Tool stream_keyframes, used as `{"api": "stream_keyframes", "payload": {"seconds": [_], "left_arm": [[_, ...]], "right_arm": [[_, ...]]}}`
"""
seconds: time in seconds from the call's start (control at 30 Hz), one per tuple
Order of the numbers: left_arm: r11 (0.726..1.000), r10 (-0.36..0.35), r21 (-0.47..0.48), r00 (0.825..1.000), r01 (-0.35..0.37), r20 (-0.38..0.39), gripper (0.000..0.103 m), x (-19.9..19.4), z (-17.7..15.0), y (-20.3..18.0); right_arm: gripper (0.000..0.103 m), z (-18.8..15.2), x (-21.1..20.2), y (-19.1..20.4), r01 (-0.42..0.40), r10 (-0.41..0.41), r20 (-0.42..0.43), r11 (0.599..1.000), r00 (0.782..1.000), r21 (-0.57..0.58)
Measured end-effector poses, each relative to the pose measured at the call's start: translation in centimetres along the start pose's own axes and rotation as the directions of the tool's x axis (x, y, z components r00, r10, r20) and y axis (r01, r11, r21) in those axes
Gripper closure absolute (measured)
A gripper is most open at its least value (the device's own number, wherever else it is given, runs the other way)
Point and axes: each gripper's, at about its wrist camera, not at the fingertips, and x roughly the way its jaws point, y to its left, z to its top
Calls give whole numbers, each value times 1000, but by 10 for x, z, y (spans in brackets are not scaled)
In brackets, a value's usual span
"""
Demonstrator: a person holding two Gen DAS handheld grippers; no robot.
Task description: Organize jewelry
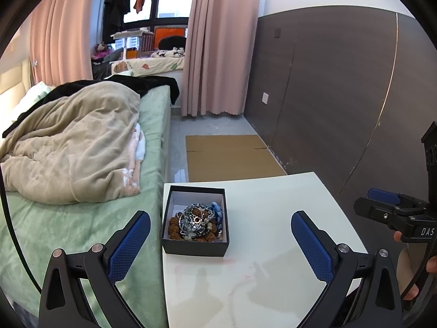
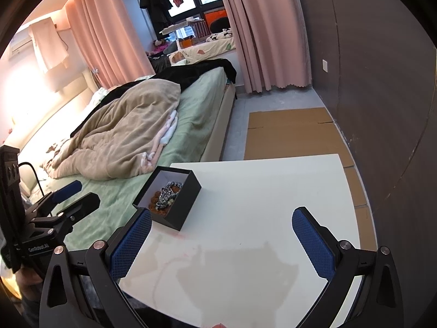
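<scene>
Left gripper: the left gripper point(image 1: 220, 246) hangs above the near left part of the table, its blue pads spread wide with nothing between them; the box sits just beyond and between the fingers.
Right gripper: the right gripper point(image 2: 221, 242) is likewise spread wide and empty, over the near middle of the table; the box lies just past its left finger.
Box: a small black box point(image 1: 195, 247) with a pale lining stands lidless on the white table point(image 1: 273, 218), at its left edge beside the bed point(image 1: 82, 218).
Jewelry: a tangled heap of jewelry point(image 1: 195, 224) fills the box: brown knobbly beads, silvery grey bead strands, a blue piece at the far right corner.
Handling, jewelry: probably light, limp and slippery; strands look interlocked, so lifting one is likely to drag others along. Thin links could snag or stretch if pulled hard.
Handling, box: stiff but light card by the look of it; it may slide or tip when a strand is tugged.
Where to grip: I would pinch a top loop of the grey strand across its beads, not a thin thread, while the other gripper steadies a box wall.
Risk: the box stands close to the table's left edge, so a push that way could send it off.
</scene>
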Motion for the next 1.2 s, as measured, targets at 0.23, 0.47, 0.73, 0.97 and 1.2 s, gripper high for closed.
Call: {"api": "stream_keyframes", "payload": {"seconds": [0.23, 0.47, 0.73, 0.97, 1.2], "left_arm": [[1000, 0, 1, 1000, 0, 0, 0, 0, 1, -3], [1000, 4, -6, 1000, -4, 8, 0, 2, 2, -4], [1000, 4, -6, 1000, -4, 10, 0, 2, 1, -1], [1000, 2, -3, 1000, -2, 6, 0, 2, 0, 0], [1000, -3, -13, 1000, 3, -2, 0, 2, 0, 0]], "right_arm": [[0, 0, 0, 0, 0, 0, 0, 1000, 1000, 2], [0, 0, 1, 0, -1, 1, 0, 1000, 1000, 3], [0, 0, 0, 0, -7, 7, 0, 1000, 1000, 4], [0, -1, -2, 2, -7, 7, -5, 1000, 1000, -1], [0, 0, 0, 1, -4, 4, -7, 1000, 1000, 9]]}}
